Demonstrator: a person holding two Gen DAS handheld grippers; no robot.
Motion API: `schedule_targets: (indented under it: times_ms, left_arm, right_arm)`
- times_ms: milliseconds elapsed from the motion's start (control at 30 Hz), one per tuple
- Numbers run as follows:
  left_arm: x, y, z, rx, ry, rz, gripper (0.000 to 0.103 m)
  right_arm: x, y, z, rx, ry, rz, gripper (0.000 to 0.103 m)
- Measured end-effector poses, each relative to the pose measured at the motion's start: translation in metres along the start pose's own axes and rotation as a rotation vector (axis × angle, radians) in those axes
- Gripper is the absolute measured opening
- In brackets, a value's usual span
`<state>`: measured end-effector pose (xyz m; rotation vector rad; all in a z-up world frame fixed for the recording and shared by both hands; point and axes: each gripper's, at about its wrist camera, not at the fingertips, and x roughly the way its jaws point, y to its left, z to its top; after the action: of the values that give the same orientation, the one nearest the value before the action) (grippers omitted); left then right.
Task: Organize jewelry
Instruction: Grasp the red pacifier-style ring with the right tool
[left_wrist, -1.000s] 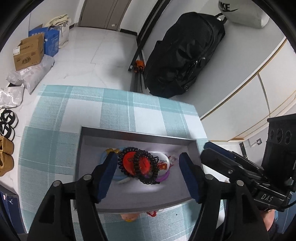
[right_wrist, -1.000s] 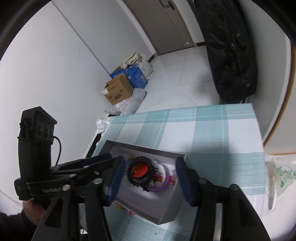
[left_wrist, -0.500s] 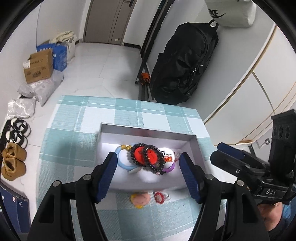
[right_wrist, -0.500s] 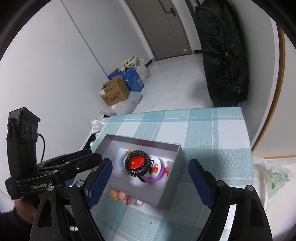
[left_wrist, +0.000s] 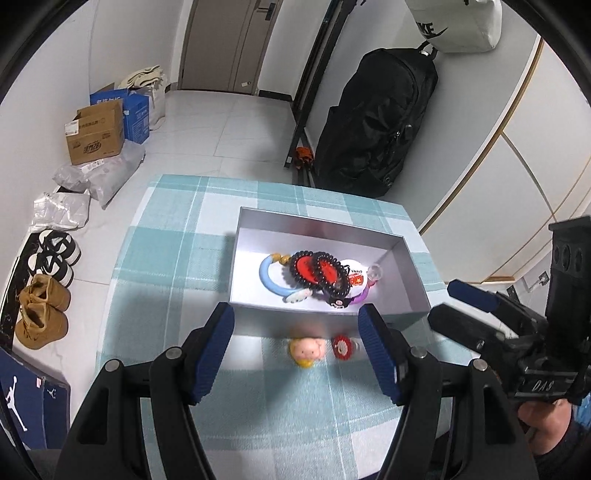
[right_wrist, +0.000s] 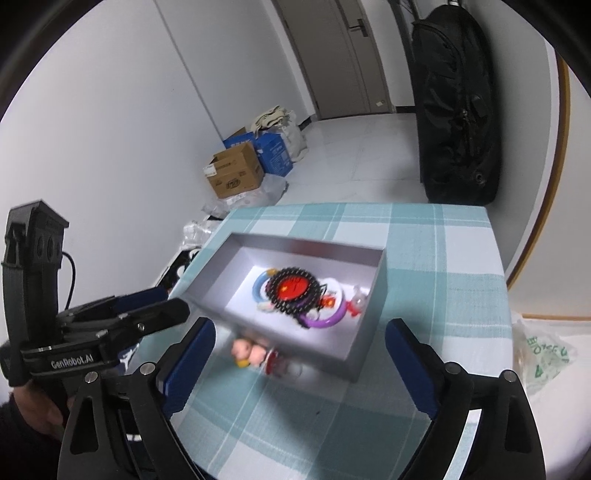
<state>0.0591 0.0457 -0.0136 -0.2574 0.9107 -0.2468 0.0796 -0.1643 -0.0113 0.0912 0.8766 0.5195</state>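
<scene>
A grey open box (left_wrist: 410, 273) (right_wrist: 364, 321) stands on the checked tablecloth. It holds black bead bracelets with red discs (left_wrist: 317, 267) (right_wrist: 293, 286), a blue ring (left_wrist: 269, 278), a white badge (left_wrist: 354, 275) and a purple ring (right_wrist: 328, 321). A pink pig charm (left_wrist: 306, 350) (right_wrist: 247, 354) and a small red piece (left_wrist: 341, 347) (right_wrist: 271, 362) lie on the cloth in front of the box. My left gripper (left_wrist: 295, 354) is open and empty above them. My right gripper (right_wrist: 295, 369) is open and empty, at the box's right side.
The table's far edge meets the floor, where cardboard boxes (left_wrist: 98, 133), bags and shoes (left_wrist: 42, 317) lie at the left. A black backpack (left_wrist: 373, 129) leans on the wall. A plastic bag (right_wrist: 543, 358) lies right of the table.
Both grippers have pulled back and up from the box. The right gripper has opened wider. The pig charm and red piece in front of the box have come into full view.
</scene>
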Motion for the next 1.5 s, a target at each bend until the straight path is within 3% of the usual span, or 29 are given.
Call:
schedule_targets:
  times_ms: [167,500,633,867,1100,1267,1333,1500]
  left_arm:
    - [-0.003,0.005,-0.007,-0.009,-0.036,0.045,0.065]
    - [0.004,0.03,-0.015,-0.105,0.041,0.027,0.066]
    - [0.006,0.032,-0.015,-0.11,0.045,0.029,0.066]
    - [0.004,0.033,-0.016,-0.09,0.048,0.024,0.067]
    - [0.003,0.044,-0.015,-0.115,0.055,0.02,0.067]
    - [0.003,0.052,-0.013,-0.141,0.057,0.015,0.067]
    - [0.004,0.054,-0.012,-0.14,0.06,0.022,0.067]
    - [0.007,0.056,-0.013,-0.142,0.079,0.028,0.067]
  right_arm:
    - [-0.001,0.009,-0.014,-0.002,0.028,-0.007,0.094]
    - [0.02,0.006,-0.039,0.05,0.136,0.01,0.093]
    - [0.034,0.002,-0.045,0.101,0.176,0.031,0.079]
    - [0.048,0.005,-0.045,0.116,0.185,0.003,0.078]
    - [0.063,0.014,-0.04,0.118,0.179,-0.036,0.051]
    - [0.069,0.018,-0.04,0.12,0.179,-0.067,0.041]
    - [0.069,0.019,-0.039,0.12,0.173,-0.084,0.032]
    - [0.07,0.021,-0.038,0.108,0.179,-0.086,0.029]
